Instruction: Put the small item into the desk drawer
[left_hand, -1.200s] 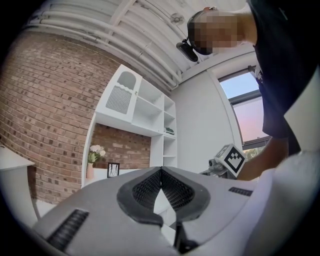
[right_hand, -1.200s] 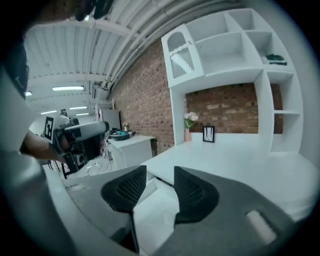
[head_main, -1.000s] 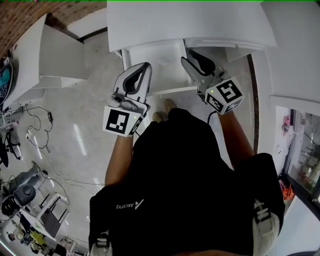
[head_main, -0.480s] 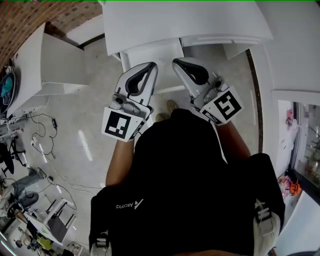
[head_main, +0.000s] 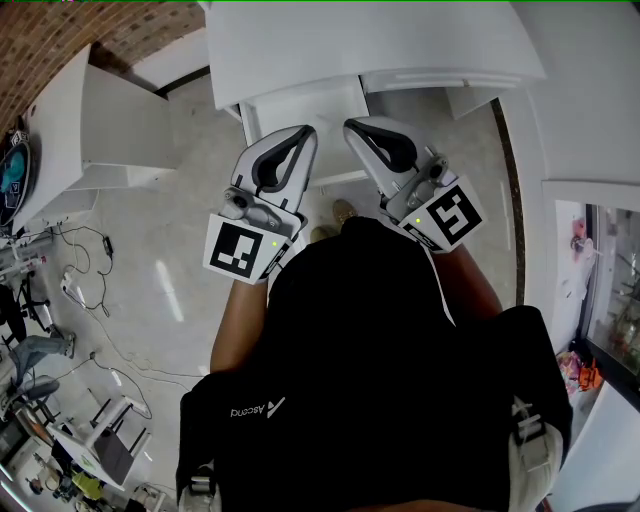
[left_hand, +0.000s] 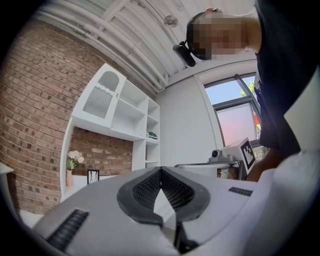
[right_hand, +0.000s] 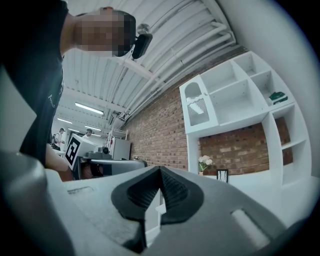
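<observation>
In the head view the white desk (head_main: 370, 45) runs along the top, and its drawer (head_main: 300, 105) stands pulled out below its edge. No small item shows in the drawer or anywhere else. My left gripper (head_main: 302, 132) is held over the drawer's front, jaws shut with nothing between them. My right gripper (head_main: 352, 126) is close beside it, also shut and empty. In the gripper views both point up into the room: the left gripper (left_hand: 160, 170) and the right gripper (right_hand: 160, 168) each have their ribbed pads meeting at the tip.
A white shelf unit (head_main: 110, 125) stands left of the desk, with cables (head_main: 85, 290) and gear on the pale floor below it. The person's shoes (head_main: 340, 212) are just under the drawer front. Tall white shelving (left_hand: 125, 115) against a brick wall (right_hand: 155, 125) fills both gripper views.
My right gripper has swung left to sit beside the left one, and its jaws have closed. The left gripper has hardly moved.
</observation>
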